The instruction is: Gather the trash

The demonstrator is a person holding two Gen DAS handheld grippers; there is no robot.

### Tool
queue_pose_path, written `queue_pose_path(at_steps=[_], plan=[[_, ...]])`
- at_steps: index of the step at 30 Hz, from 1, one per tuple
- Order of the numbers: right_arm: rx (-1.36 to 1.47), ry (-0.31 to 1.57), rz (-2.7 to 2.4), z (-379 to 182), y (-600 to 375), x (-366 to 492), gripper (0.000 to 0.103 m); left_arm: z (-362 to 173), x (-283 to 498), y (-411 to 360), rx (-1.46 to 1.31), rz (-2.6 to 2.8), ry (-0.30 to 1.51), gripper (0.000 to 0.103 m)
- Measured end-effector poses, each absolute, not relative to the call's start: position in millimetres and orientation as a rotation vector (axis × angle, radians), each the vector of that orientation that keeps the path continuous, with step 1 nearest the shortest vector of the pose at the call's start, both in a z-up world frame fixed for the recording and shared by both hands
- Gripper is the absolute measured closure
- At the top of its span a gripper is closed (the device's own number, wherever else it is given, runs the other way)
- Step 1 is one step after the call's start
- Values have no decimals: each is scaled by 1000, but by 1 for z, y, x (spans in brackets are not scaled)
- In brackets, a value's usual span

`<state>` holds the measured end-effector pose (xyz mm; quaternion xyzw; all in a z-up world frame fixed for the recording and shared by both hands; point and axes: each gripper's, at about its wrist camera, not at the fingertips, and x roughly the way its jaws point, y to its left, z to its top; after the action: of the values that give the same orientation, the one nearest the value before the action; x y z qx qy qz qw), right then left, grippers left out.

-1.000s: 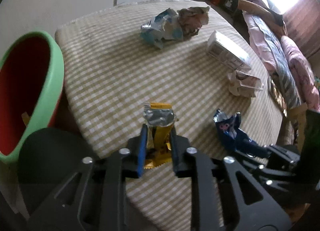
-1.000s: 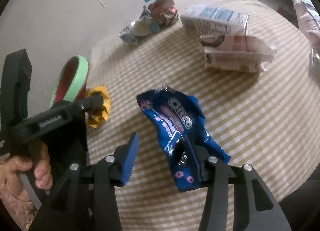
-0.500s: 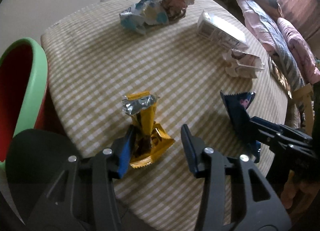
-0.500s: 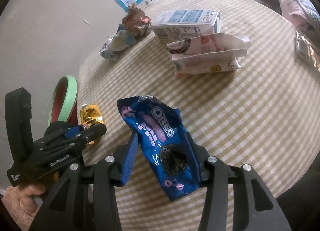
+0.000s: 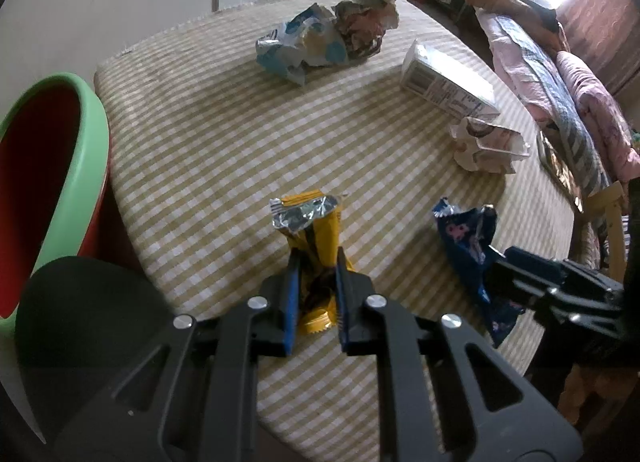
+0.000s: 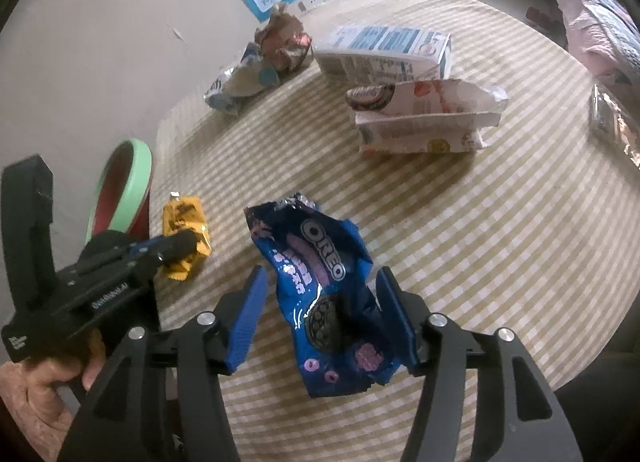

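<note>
A yellow snack wrapper [image 5: 316, 221] with a silver torn end lies on the checked tablecloth [image 5: 240, 121]. My left gripper [image 5: 316, 262] is closing, and its blue pads press the wrapper's lower half from both sides. In the right wrist view the same wrapper [image 6: 182, 217] sits in the left gripper [image 6: 188, 242] near the table's edge. A blue Oreo bag [image 6: 312, 246] lies between the fingers of my right gripper [image 6: 322, 274]. Its jaws are opening: the left pad stands clear of the bag and the right pad is at its edge. From the left wrist the Oreo bag [image 5: 464, 238] shows at the right.
A red bin with a green rim [image 5: 92, 149] stands beside the table at the left. At the back lie crumpled wrappers [image 5: 320, 41], a white milk carton [image 5: 444, 85] and a crushed carton [image 5: 488, 141]. A bed with pink bedding is beyond the table at the right.
The left jaws spread off the yellow wrapper half a second ago and have now closed on it again. The right jaws stand wider around the Oreo bag.
</note>
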<state>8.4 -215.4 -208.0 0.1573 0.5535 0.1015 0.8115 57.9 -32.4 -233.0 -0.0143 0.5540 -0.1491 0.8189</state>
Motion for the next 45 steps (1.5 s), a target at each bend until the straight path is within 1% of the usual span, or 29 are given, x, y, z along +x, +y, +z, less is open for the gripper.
queue_pose_path(at_steps=[4, 6, 8, 10, 11, 12, 13, 23, 33, 41, 45], plan=[[308, 1230, 197, -220, -212, 10, 48, -234, 59, -30, -48, -316, 1184, 88], [279, 1235, 184, -221, -210, 10, 55, -234, 59, -27, -58, -314, 1185, 88], [263, 1221, 187, -219, -208, 9, 60, -234, 59, -25, -66, -314, 1183, 88], [252, 1214, 190, -220, -207, 8, 67, -234, 60, -26, -69, -315, 1183, 88], [245, 1209, 190, -220, -207, 7, 71, -234, 60, -26, -67, -316, 1184, 88], [244, 1211, 191, -221, -207, 7, 94, -235, 60, -27, -65, -316, 1184, 88], [245, 1213, 191, -221, -207, 6, 92, -235, 60, -27, -65, -317, 1184, 88], [205, 1174, 194, -214, -202, -1, 93, -223, 57, -16, -119, -332, 1135, 88], [204, 1148, 198, -188, -184, -9, 93, -204, 51, -9, -146, -353, 1061, 88], [189, 1129, 267, -169, -150, 4, 93, -180, 50, 17, -204, -309, 997, 88], [166, 1111, 316, -158, -126, 13, 93, -156, 49, 45, -235, -258, 911, 88]])
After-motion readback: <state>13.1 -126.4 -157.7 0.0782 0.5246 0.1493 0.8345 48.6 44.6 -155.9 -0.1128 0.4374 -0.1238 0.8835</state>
